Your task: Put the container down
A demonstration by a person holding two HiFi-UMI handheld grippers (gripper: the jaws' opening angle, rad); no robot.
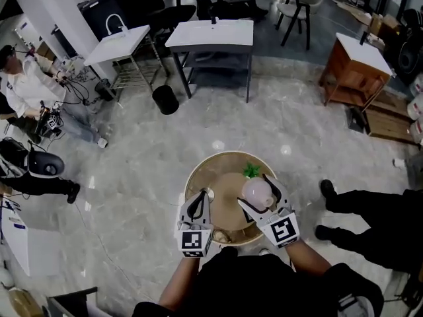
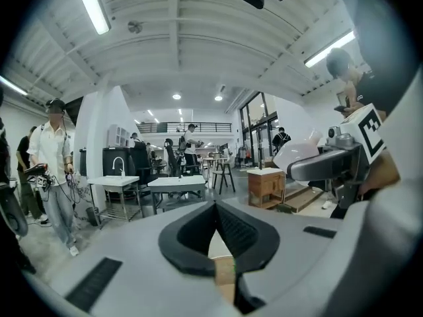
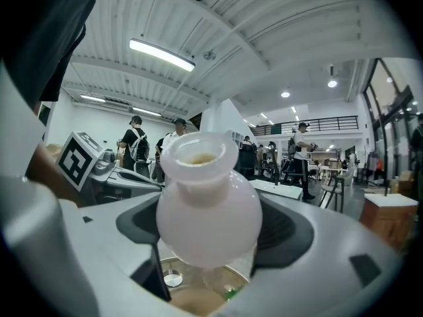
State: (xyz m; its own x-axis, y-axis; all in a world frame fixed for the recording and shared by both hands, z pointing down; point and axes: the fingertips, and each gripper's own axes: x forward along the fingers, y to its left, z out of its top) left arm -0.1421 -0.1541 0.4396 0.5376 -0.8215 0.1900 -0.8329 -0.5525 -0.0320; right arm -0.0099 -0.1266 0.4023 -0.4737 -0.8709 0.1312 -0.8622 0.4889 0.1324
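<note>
The round tray point(image 1: 198, 167), tan inside with a raised rim, lies below both tools and is the likely set-down surface. The container point(image 3: 208, 203), a pale, translucent, bulbous flask with a flared mouth, is held above the tray, clamped at its belly by the right gripper point(image 1: 259, 197). It is judged light, rigid, smooth and liable to slip, so the belly hold suits it. A yellowish trace shows at the mouth; contents cannot be told. The left gripper point(image 1: 197, 203) has its jaws together, empty. The tray holds a green sprig point(image 1: 251, 170) and a small pale item point(image 1: 210, 193).
</note>
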